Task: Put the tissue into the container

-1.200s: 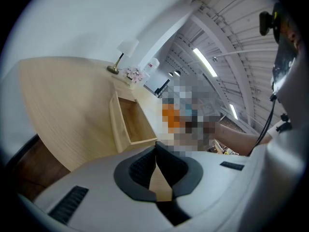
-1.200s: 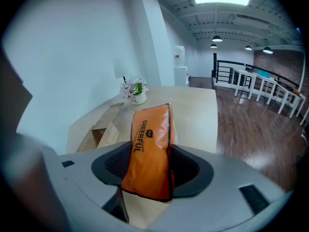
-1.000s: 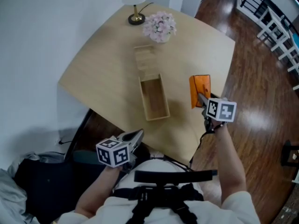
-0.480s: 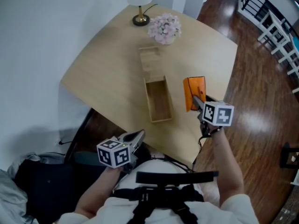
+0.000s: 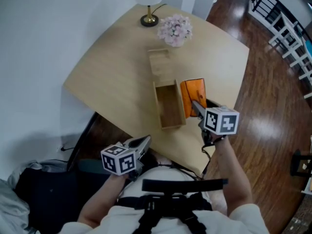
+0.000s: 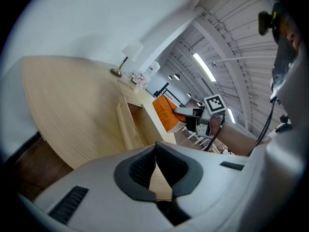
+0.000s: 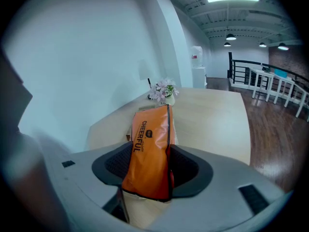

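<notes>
While the person stood at the near corner of the light wooden table (image 5: 112,72), the head view showed the right forearm stretched forward over the table edge, with the right gripper (image 5: 194,106) pointing away and downward. It held an orange tissue pack (image 5: 193,92) on edge, the pack jutting forward past the jaws. The pack sat just beside the right long wall of the open wooden container (image 5: 158,107); contact with that wall could not be judged. The left gripper (image 5: 142,142) was tucked close to the body, off the table's near edge and well apart from the container. A flat wooden lid (image 5: 159,62), a pot of pink flowers (image 5: 174,29) and a lamp base (image 5: 149,20) lay beyond the container.

Left gripper view: the jaws were pressed together at the tips with nothing between them. This view alone showed the container's inside from a low angle, and the pack hanging at its right side with the right gripper behind it.

Right gripper view: the jaws pinched the lower part of the pack, a pad flat on each broad face. Black print reading "CHEERFUL" ran along the left face, which was legible in no other view. The container was largely hidden behind the pack.
</notes>
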Motion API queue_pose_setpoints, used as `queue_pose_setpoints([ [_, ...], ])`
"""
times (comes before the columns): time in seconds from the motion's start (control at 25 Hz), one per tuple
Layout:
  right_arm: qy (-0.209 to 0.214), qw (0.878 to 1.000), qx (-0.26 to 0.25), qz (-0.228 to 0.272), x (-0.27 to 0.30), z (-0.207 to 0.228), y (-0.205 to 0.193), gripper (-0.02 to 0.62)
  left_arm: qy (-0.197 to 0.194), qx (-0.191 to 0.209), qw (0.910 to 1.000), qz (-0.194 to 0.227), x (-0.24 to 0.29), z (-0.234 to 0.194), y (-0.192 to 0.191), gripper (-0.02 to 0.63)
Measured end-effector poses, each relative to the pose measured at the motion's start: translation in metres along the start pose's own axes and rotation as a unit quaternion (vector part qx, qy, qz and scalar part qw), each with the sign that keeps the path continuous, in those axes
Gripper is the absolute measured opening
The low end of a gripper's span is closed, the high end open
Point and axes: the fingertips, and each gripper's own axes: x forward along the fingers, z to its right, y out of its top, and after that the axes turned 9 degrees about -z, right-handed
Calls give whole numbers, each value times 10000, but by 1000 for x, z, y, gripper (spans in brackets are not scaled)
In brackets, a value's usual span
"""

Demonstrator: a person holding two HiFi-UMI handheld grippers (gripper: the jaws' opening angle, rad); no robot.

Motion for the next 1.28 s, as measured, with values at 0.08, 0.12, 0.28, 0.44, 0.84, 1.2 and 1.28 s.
queue_pose_setpoints([
  [0.08,68,10000,-52,6,3,-11,3,241,-1,-5,10000,-2,-1,-3,1,-5],
  [0.12,90,9999,-81,2,5,-16,4,241,2,-9,10000,3,-3,-5,1,-5],
  [0.28,151,9997,-174,-37,12,-30,6,239,17,-8,10000,40,-8,-10,5,-5],
  [0.44,196,9995,-243,-110,21,-44,4,239,40,-19,10000,60,-13,-17,7,-5],
  [0.84,227,9984,-229,-467,58,-69,-19,236,49,-50,10000,14,-21,-29,5,-5],
  [1.2,150,9984,-120,-525,71,-78,-21,235,68,-106,9999,28,-26,-37,4,-5],
  [1.28,48,9983,-104,-574,76,-77,-24,235,69,-123,9999,38,-27,-39,4,-5],
])
